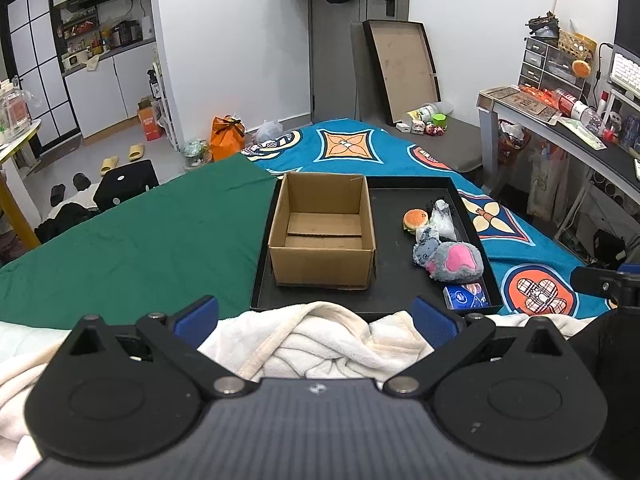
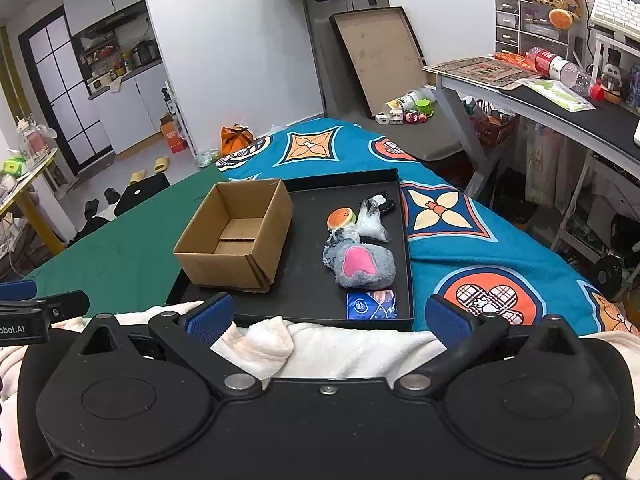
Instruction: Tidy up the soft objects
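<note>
A black tray [image 1: 394, 284] [image 2: 304, 300] lies on the bed. In its left half stands an open, empty cardboard box [image 1: 324, 232] [image 2: 236, 236]. Along its right side lie a burger toy [image 1: 415, 220] [image 2: 341, 217], a clear bag of white filling [image 1: 445, 220] [image 2: 372, 222], a grey plush with a pink patch [image 1: 454, 262] [image 2: 364, 266] and a blue tissue pack [image 1: 466, 296] [image 2: 372, 305]. My left gripper [image 1: 316, 320] and right gripper [image 2: 328, 320] both hover open over a cream blanket [image 1: 320, 340] [image 2: 320, 348], short of the tray, holding nothing.
The bed has a green sheet [image 1: 140, 240] on the left and a blue patterned cover [image 2: 480, 240] on the right. A desk [image 2: 540, 100] crowded with items stands at the right. Slippers and bags lie on the floor far left.
</note>
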A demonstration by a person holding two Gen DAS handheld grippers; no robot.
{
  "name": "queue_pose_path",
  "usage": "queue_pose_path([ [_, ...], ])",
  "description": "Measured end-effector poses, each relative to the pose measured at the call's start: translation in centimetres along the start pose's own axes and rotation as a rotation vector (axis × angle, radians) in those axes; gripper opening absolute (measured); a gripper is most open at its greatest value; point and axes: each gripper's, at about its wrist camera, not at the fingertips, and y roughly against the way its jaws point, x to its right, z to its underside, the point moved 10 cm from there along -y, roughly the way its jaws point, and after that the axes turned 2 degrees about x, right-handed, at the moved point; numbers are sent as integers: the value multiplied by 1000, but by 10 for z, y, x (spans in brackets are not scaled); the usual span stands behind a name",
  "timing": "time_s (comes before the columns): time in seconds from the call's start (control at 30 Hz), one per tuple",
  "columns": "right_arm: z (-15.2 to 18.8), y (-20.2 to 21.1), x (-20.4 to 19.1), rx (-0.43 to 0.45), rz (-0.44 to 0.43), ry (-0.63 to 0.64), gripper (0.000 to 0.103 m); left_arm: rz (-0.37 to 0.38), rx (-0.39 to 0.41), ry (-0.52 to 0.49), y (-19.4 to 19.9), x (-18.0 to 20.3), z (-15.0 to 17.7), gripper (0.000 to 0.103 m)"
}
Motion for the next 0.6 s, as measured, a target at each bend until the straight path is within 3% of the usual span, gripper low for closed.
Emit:
queue_pose_path([
  [0.6,3,4,1,5,5,2,103,-7,1,2,2,1,-1,102],
])
